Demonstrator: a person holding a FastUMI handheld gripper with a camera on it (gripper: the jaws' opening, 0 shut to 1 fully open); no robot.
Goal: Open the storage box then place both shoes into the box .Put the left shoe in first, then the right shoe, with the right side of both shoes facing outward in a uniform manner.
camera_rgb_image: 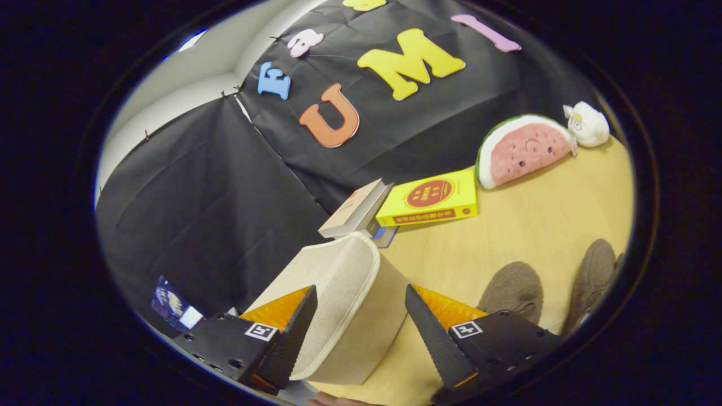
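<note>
**At the fingers: box lid in reach, jaws spread**

Between the fingers of the gripper sat the beige fabric storage box, its lid seemingly down. The jaws stood released, spread wide to either side of the box's near corner, pressing on nothing that could be made out. Just beyond the fingers, on the wooden table, lay the two brown shoes, side by side and near the box. Farther off rested a leaning book touching a yellow box, then a watermelon plush and a small white plush against the booth wall.

The lid likely wanted opening first. Doing it well would mean closing on the lid's front rim alone, not the wall beneath, and lifting along the hinge's arc so the soft box did not drag or tip toward the shoes.
</note>
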